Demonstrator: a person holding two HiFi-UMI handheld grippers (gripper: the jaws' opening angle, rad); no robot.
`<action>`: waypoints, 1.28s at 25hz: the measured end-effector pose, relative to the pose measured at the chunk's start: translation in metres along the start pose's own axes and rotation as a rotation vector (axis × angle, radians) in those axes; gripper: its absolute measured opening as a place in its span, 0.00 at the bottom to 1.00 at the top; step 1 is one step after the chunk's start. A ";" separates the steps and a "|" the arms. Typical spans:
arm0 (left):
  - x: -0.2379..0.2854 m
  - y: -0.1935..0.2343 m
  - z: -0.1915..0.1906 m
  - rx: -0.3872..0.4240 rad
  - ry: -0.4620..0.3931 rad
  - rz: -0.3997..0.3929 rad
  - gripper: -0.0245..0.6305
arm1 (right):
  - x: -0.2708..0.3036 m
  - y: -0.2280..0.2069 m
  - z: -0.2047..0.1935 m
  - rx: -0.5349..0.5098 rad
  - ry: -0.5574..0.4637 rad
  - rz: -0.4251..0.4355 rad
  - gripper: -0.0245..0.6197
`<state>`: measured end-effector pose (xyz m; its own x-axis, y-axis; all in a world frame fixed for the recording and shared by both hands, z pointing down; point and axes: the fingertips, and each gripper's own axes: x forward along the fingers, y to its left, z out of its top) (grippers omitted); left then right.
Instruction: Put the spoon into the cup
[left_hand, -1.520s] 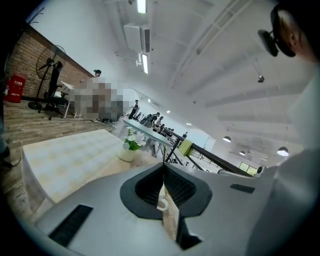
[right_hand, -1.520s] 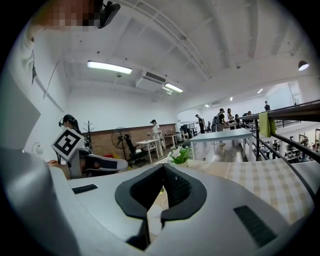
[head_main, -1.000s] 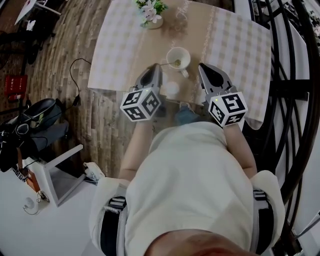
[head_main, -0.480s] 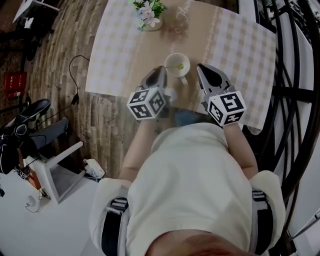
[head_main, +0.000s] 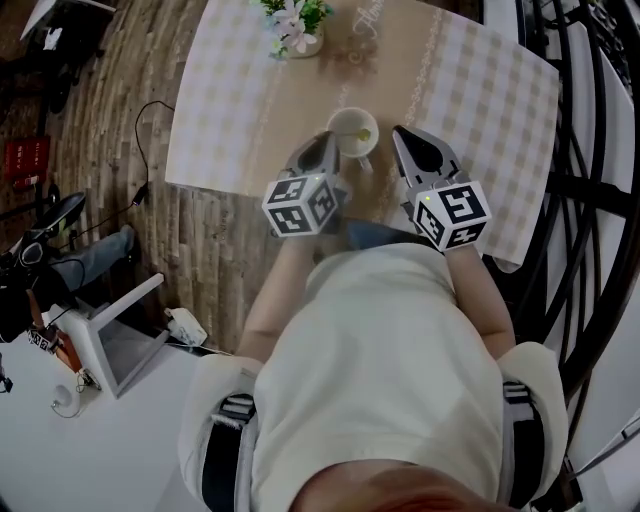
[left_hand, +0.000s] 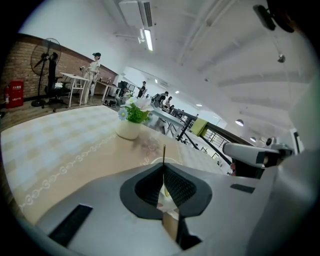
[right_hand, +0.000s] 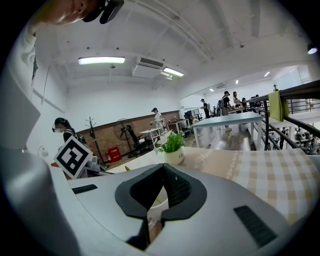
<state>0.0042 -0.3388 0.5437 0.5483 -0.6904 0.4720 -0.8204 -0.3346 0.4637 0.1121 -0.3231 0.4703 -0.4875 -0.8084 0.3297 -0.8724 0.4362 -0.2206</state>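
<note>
Ok: left gripper (head_main: 327, 142) clamped on the spoon (left_hand: 164, 152) handle, bowl end inside the cup (head_main: 352, 132). Right gripper (head_main: 401, 134) closed, empty, just right of cup. Both point forward over the table (head_main: 230, 90).

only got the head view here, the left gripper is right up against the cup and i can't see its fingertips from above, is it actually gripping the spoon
Observer: Yes. In the left gripper view, the left gripper has its fingers shut on the spoon. The thin handle sticks up from between the tips.
Operator: ok and the right one, anything in it
Observer: No. In the right gripper view, the right gripper is shut with nothing held. Only the white cup shows through the gap below its tips.
</note>
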 end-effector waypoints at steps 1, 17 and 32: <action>0.001 0.000 -0.001 0.008 0.004 0.003 0.05 | 0.001 0.000 -0.001 -0.001 0.001 0.003 0.04; 0.002 0.010 -0.006 0.047 -0.001 0.042 0.05 | -0.003 0.004 -0.012 -0.007 0.020 0.006 0.04; -0.001 0.004 -0.001 0.026 -0.012 0.021 0.17 | -0.025 0.008 -0.017 -0.004 0.033 -0.020 0.04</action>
<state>0.0002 -0.3383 0.5461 0.5286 -0.7052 0.4725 -0.8360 -0.3359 0.4339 0.1170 -0.2932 0.4757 -0.4707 -0.8037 0.3639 -0.8822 0.4217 -0.2098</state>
